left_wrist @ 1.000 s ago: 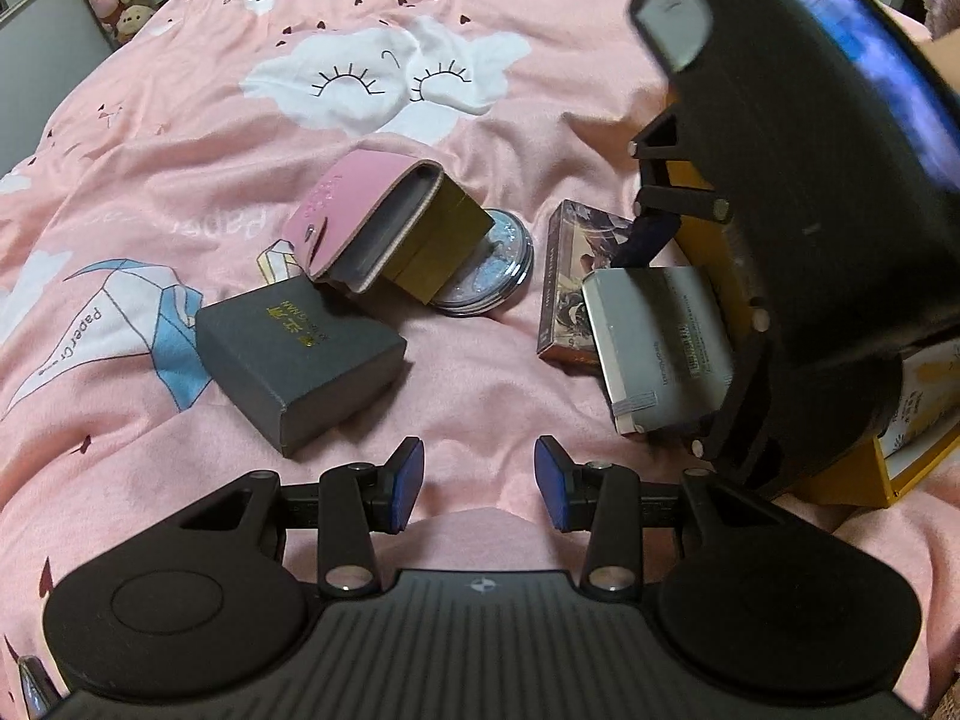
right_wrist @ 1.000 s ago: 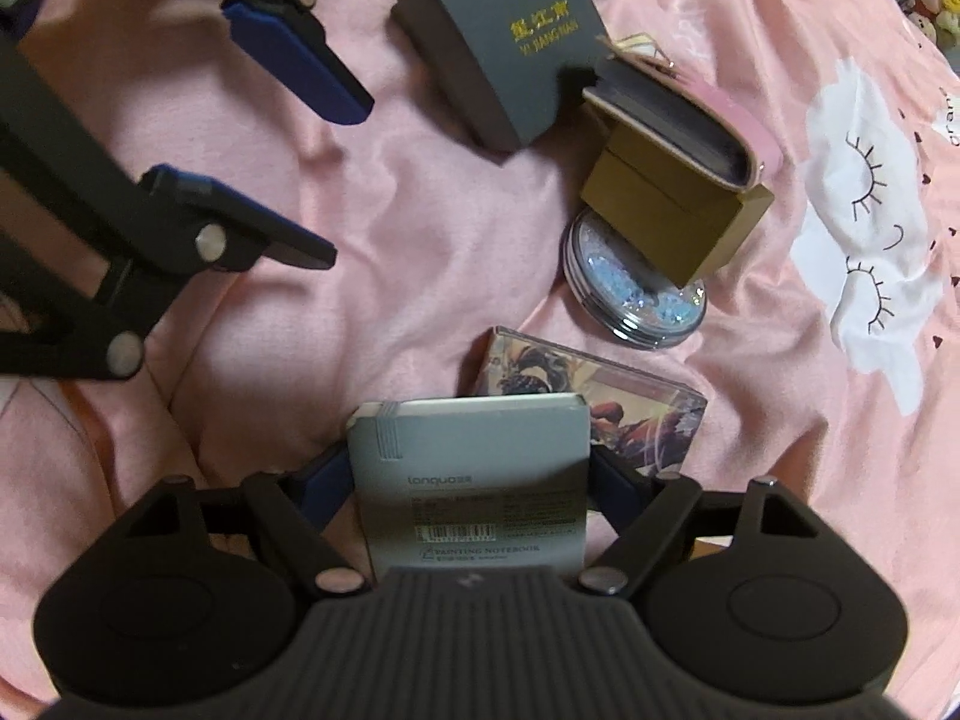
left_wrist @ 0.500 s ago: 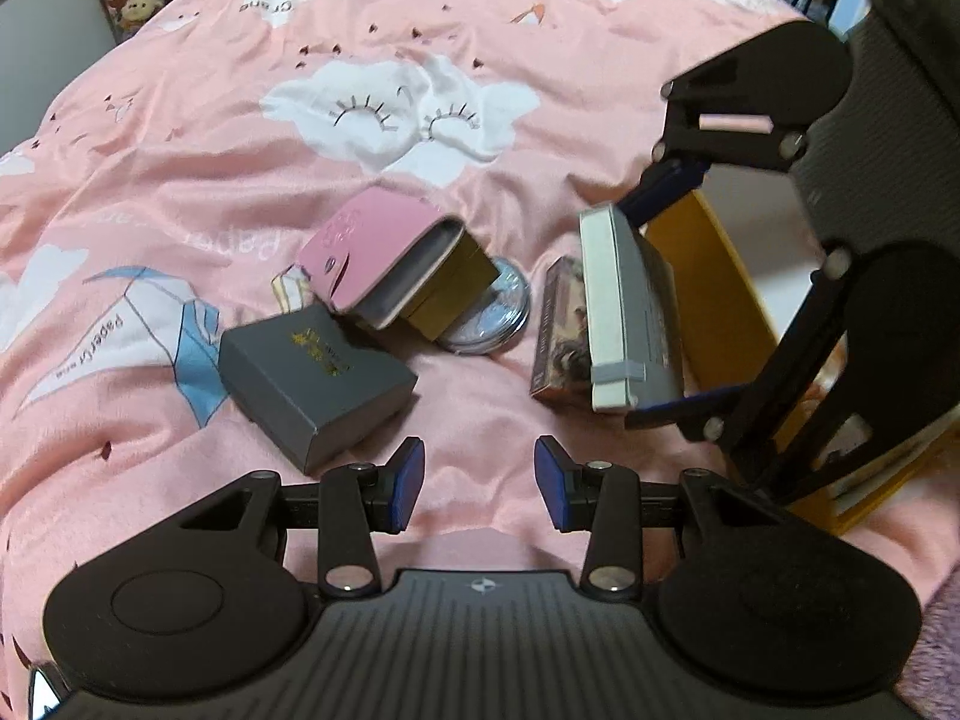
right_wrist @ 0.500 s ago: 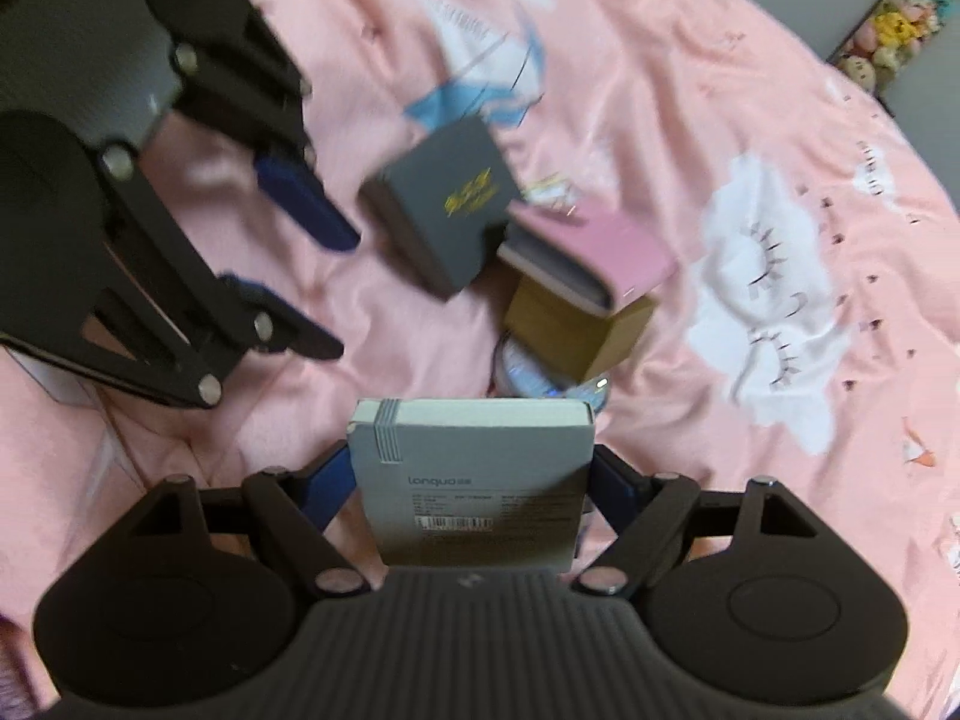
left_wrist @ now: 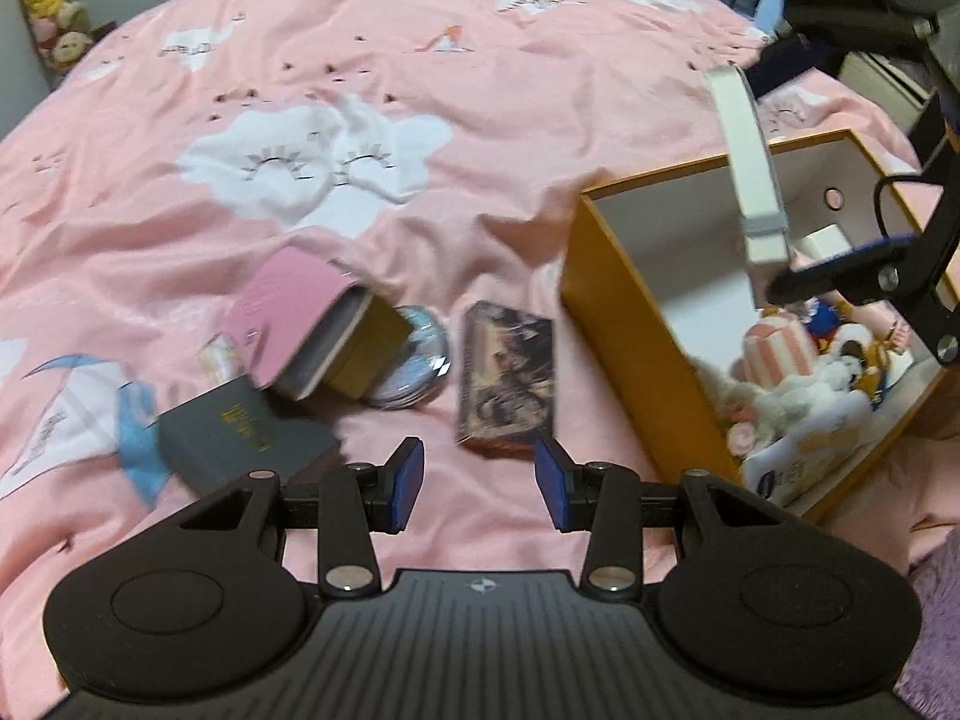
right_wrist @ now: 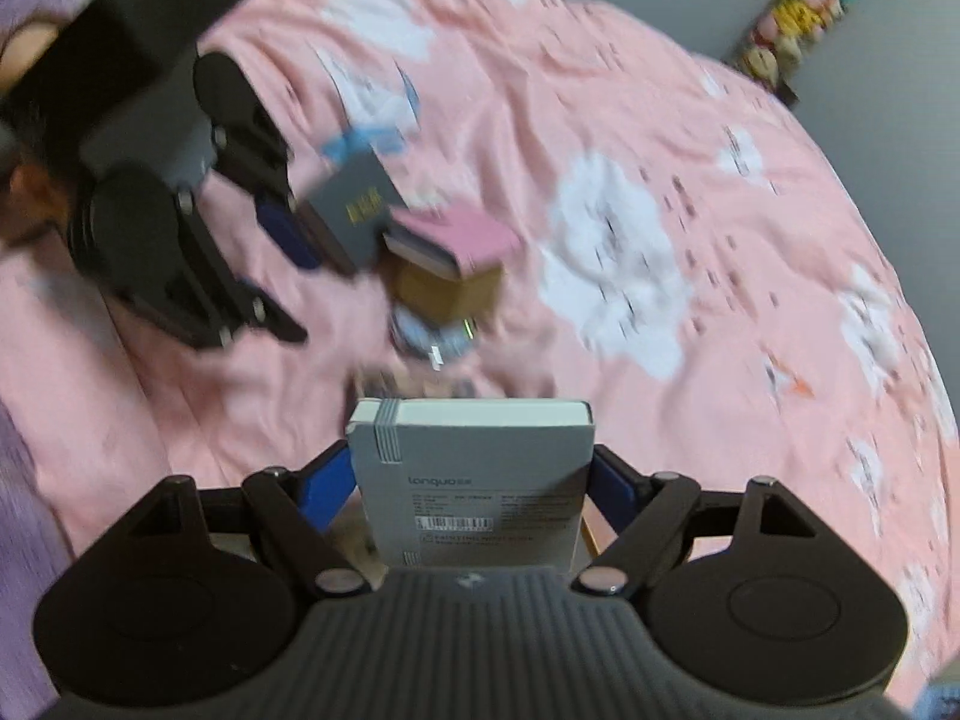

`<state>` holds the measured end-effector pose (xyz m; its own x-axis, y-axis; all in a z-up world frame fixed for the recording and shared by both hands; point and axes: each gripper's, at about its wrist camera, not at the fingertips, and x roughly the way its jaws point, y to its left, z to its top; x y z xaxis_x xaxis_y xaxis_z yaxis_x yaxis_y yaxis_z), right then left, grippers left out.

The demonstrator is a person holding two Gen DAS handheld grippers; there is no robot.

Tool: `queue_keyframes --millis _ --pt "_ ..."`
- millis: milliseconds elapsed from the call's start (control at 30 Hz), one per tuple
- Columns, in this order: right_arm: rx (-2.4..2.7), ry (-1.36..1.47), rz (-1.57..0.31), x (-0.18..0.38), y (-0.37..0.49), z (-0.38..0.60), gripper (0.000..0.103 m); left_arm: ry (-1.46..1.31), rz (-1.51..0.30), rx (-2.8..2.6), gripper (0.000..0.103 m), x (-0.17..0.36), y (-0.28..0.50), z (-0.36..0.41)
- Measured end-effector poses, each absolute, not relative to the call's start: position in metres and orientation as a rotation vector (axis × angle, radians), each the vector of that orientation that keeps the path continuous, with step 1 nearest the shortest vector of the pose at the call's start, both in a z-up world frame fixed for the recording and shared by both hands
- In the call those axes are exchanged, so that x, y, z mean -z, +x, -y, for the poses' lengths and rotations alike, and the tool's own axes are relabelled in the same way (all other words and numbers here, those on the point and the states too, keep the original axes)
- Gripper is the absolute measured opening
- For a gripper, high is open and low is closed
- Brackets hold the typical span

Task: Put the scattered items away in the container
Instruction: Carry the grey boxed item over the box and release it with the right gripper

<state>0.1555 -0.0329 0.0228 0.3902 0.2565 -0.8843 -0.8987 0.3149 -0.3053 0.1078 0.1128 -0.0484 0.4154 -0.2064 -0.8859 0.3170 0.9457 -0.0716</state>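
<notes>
Far left on the pink bedspread (left_wrist: 480, 120) lies the dark grey box (left_wrist: 240, 438), and just beside it the pink wallet (left_wrist: 288, 300) leans tilted on a gold box (left_wrist: 378, 354), with a round silver compact (left_wrist: 420, 372) peeking out behind. Next along, the illustrated card box (left_wrist: 507, 384) lies flat on the sheet. The left gripper (left_wrist: 479, 476) hovers low here, jaws parted, nothing between them. Over to the right stands the orange container (left_wrist: 630, 324), open-topped, soft toys and packets already inside. Above it the right gripper (right_wrist: 471, 483) has its blue pads clamped on both sides of the grey notebook (right_wrist: 474, 480), held upright over the container's opening
</notes>
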Motion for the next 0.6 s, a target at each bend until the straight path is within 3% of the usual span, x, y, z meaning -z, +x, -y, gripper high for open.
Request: queue_keyframes --millis 167,600 --pt "-0.845 -1.024 -0.886 0.006 0.157 0.059 0.083 0.126 -1.113 0.351 0.048 0.060 0.123 -0.100" --pt "-0.881 -1.199 -0.787 0.062 0.152 0.056 0.083 0.112 -1.175 0.327 0.055 0.097 0.152 -0.089"
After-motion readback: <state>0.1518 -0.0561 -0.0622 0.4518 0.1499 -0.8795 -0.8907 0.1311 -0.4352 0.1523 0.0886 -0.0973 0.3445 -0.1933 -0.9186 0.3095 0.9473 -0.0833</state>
